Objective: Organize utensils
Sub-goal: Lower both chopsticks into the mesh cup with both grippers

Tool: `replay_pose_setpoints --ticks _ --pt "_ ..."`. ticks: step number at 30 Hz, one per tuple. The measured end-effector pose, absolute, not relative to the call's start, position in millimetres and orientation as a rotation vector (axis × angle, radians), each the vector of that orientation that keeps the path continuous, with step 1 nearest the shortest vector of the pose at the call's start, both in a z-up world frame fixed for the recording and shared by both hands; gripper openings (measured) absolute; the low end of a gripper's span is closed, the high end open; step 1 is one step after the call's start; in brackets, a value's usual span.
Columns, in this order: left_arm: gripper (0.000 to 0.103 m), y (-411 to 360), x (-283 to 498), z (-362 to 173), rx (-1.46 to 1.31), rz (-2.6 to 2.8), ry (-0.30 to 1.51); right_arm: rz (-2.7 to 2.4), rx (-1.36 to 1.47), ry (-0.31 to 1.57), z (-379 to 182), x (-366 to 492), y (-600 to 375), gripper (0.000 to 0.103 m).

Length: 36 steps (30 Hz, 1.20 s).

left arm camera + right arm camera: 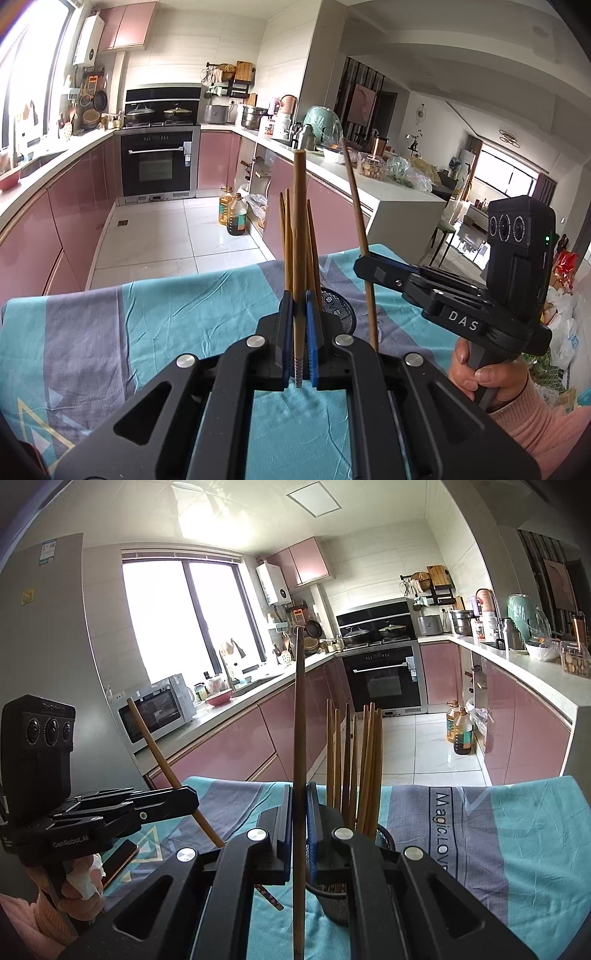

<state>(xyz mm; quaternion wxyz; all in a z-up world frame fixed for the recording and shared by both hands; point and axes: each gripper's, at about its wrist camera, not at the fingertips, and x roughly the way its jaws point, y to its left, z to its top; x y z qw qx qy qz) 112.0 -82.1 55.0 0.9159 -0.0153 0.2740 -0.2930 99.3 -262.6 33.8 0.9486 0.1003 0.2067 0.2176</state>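
Chopstick (298,236) stands nearly upright, clenched in the left gripper (299,306) above the mesh holder (338,306); pinched low, it could pivot and miss. From the right wrist, the right gripper (299,801) clamps another chopstick (299,738) beside the holder (334,893); a skewed descent could jam against those already inside

Holder: your mesh holder (332,897) stands on the tablecloth (517,834), near you.
Chopsticks: a bundle (365,768) stands upright in it.
Oven: the oven (384,677) sits far behind.
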Motion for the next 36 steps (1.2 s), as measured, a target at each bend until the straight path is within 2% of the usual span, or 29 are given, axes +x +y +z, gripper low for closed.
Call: replay_pose_setpoints --ticks 22,36 --pt "0.007 -101 106 101 -0.01 -0.633 0.451 0.417 0.189 0.353 56 122 -259 0.006" --pt "0.007 -122 116 90 0.018 -0.62 0.499 0.371 0.174 0.331 48 138 -255 0.006"
